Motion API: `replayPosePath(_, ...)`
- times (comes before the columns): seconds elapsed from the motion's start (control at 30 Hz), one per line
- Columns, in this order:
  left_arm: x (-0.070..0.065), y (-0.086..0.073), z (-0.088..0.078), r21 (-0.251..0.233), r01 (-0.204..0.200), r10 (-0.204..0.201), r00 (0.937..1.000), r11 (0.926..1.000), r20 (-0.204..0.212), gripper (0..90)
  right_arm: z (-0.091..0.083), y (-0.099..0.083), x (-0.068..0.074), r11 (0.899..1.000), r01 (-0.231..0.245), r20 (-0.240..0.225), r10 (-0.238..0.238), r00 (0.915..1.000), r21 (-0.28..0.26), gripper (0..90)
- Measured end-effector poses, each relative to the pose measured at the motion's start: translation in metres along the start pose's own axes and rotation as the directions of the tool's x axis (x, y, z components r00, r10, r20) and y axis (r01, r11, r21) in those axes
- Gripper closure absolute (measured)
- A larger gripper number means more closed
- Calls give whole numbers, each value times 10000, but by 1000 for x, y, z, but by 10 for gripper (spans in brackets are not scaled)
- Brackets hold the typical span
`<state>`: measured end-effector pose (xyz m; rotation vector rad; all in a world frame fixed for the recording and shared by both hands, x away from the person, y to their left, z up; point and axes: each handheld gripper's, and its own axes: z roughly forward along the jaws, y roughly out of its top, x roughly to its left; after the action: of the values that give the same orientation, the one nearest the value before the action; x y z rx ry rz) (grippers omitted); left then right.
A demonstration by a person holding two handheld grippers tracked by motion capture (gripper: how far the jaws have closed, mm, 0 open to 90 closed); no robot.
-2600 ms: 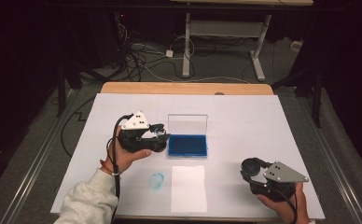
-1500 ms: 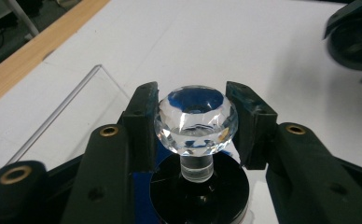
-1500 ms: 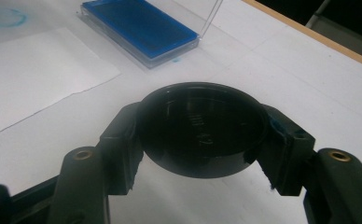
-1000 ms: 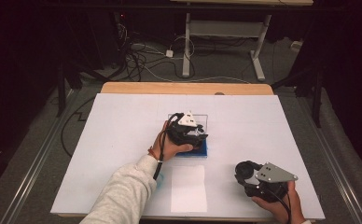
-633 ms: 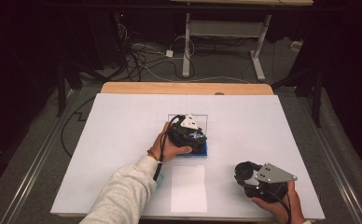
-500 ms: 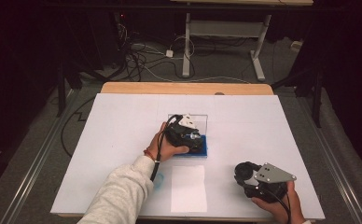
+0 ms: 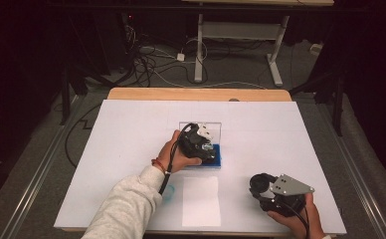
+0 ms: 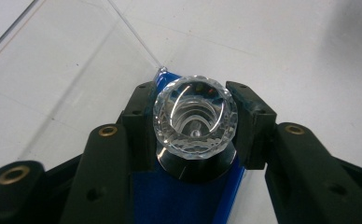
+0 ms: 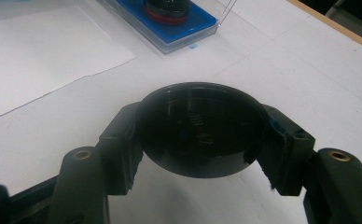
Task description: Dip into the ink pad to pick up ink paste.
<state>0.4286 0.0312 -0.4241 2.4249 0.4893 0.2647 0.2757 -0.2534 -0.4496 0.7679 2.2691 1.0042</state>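
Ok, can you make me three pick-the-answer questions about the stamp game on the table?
1. Where is the left gripper?
A. over the blue ink pad
B. on the floor
C. over the paper sheet

2. What colour is the pad?
A. green
B. blue
C. yellow

3. What do the left gripper's jaws do?
A. hang open
B. clamp a pencil
C. clamp the crystal-topped stamp

Answers: 1 A, the high view shows it above the pad. 2 B, the pad is plainly blue. 3 C, the jaws press both sides of the stamp.

so on the white table (image 7: 131, 129): one blue ink pad in a clear case (image 7: 216, 158), one faceted clear-handled stamp (image 8: 195, 119), one round black cap (image 9: 201, 128), one white paper sheet (image 7: 201, 201), two black grippers (image 7: 201, 147) (image 7: 268, 191).
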Motion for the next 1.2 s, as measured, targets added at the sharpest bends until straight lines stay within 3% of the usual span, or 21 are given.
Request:
replayPosePath(0.7, -2, 5, 2, 231, 65, -62, 9999, 9997, -106, 546, 1, 1, 1, 10000, 79, 10, -79, 10000, 43, 384)
replayPosePath(1.2, -3, 2, 3, 99, 208, -206, 9996, 9997, -166, 545, 0, 1, 1, 10000, 46, 51, -47, 10000, 57, 384)
